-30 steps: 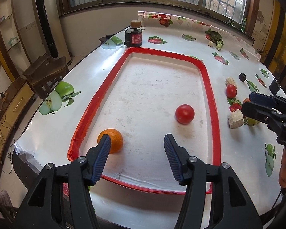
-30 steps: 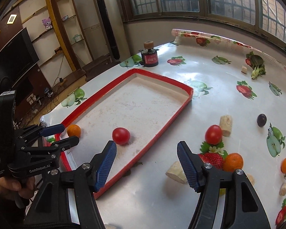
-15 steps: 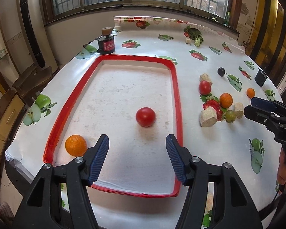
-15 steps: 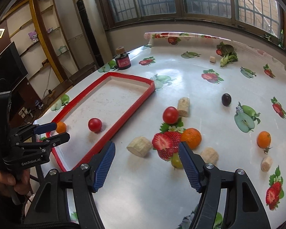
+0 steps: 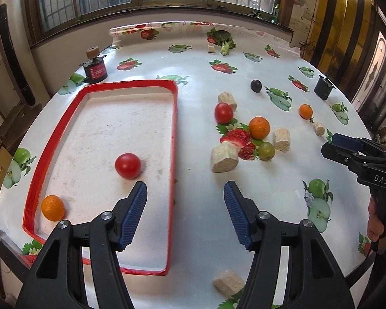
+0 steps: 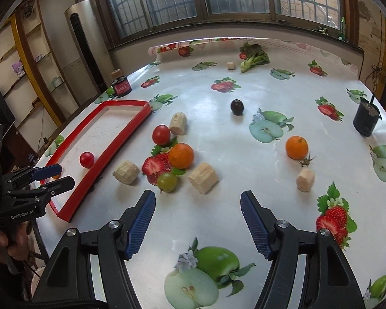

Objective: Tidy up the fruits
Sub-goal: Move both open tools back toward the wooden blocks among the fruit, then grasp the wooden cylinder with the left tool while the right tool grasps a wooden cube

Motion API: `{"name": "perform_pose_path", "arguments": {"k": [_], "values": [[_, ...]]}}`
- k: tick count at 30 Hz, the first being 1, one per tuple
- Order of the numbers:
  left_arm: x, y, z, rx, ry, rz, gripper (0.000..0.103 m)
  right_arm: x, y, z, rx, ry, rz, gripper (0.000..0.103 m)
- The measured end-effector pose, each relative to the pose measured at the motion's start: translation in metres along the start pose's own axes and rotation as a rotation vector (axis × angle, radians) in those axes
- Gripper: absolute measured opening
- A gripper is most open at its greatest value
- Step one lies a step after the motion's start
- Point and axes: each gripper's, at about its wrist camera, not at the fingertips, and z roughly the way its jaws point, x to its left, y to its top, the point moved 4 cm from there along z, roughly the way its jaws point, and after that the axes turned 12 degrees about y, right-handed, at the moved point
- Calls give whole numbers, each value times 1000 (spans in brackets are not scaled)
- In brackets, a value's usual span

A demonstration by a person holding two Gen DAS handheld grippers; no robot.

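Since the red-rimmed tray [image 5: 174, 128] at left already holds a tomato [image 5: 128, 166] and an orange [image 5: 53, 208], the spread, empty left gripper [image 5: 185, 193] should wait, while the right gripper [image 6: 198, 207], jaws spread and empty, descends squarely over the near green grape [image 6: 167, 181], clear of the cork chunks either side.

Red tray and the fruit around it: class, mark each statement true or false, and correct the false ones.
1. The red tray holds a red tomato and a small orange. True.
2. The dark plum lies inside the tray. False: it lies on the tablecloth.
3. The right gripper grips the green grape. False: it is open and empty.
4. The left gripper holds nothing. True.
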Motion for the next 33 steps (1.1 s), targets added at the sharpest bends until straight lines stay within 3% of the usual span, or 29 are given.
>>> {"name": "perform_pose_path", "arguments": {"k": [19,27,33], "values": [[-50,14,24,42,-89,64,61,-86,-16,-30,-35,-108,148,71],[-55,23,51,81,-74,61,61,-111,-6,-14,-39,-174,156,70],[-56,25,75,122,-68,54,61,-130,5,10,-6,-226,162,59]]}}
